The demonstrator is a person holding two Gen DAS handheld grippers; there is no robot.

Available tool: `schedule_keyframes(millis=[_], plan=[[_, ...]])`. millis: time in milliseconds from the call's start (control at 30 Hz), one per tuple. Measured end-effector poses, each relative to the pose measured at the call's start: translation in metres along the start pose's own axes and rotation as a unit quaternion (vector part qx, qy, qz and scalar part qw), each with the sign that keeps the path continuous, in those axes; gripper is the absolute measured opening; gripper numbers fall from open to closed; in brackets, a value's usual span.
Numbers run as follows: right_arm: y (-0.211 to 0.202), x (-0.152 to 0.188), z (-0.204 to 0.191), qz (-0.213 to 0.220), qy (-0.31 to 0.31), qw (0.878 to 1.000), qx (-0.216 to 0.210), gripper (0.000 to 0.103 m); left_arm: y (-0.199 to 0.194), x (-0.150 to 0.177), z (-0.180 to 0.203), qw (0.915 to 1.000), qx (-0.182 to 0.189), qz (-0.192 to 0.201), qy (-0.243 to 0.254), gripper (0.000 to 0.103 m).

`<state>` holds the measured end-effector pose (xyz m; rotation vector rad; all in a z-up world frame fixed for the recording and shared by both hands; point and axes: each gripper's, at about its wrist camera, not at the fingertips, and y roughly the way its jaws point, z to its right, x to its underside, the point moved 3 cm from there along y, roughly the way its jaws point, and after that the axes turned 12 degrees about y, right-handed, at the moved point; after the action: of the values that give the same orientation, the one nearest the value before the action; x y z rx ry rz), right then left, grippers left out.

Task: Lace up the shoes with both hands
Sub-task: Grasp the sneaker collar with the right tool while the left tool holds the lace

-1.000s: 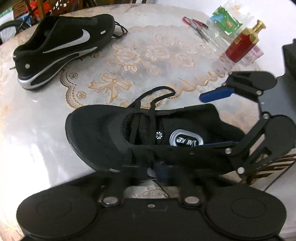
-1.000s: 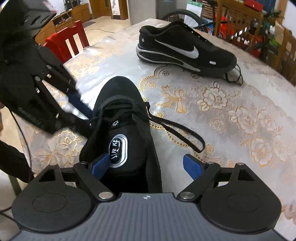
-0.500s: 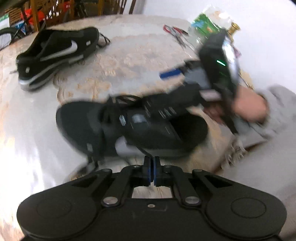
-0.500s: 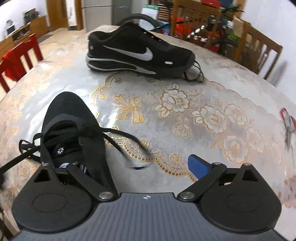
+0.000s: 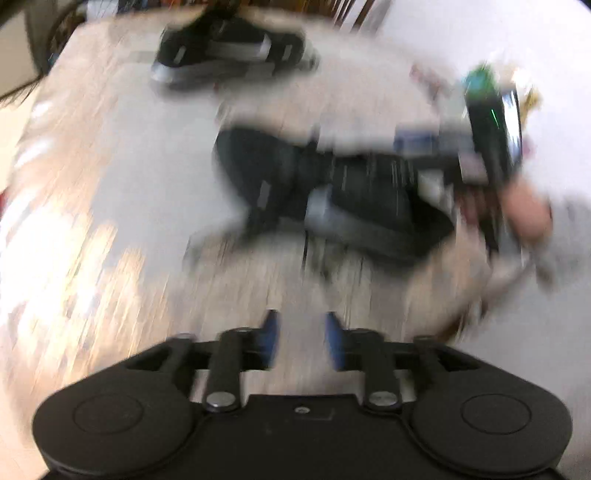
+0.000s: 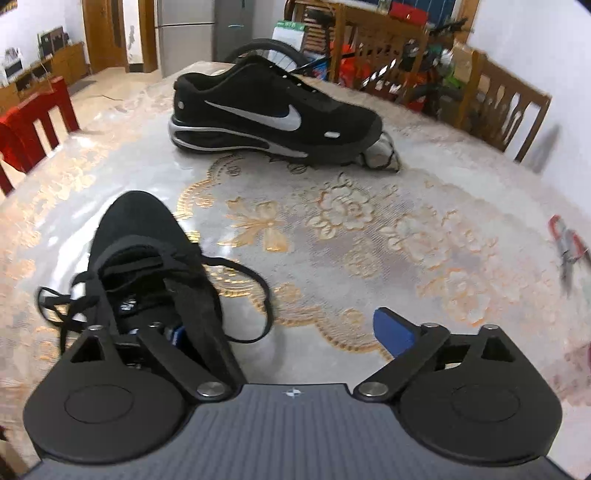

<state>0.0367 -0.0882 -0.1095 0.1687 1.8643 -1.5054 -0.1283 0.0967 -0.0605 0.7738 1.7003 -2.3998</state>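
1. I see the desk (image 6: 110, 155) covered by a glossy cloth with gold floral lace (image 6: 347, 210) patterning under a clear sheet.
2. Red-handled scissors (image 6: 567, 240) lie near the desk's right edge, slightly blurred.
3. A red chair (image 6: 29, 133) stands at the left side.
4. Wooden chairs (image 6: 506, 99) stand along the far right side.
5. A bicycle wheel (image 6: 266, 51) shows beyond the far edge, next to a grey fridge (image 6: 188, 33).
6. A wooden door (image 6: 107, 33) and a low cabinet (image 6: 55, 62) sit at far left.
7. In my left view, everything is smeared; a green packet (image 5: 478, 79) is barely legible at upper right.
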Motion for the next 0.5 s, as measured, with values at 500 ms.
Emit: schedule_keyframes(millis=[500], plan=[[-0.007,0.007,0.001,0.007,-0.003,1.000,0.013,0.099,0.066,-0.060,0.009,0.9937,0.026,0.014,0.108,0.000]])
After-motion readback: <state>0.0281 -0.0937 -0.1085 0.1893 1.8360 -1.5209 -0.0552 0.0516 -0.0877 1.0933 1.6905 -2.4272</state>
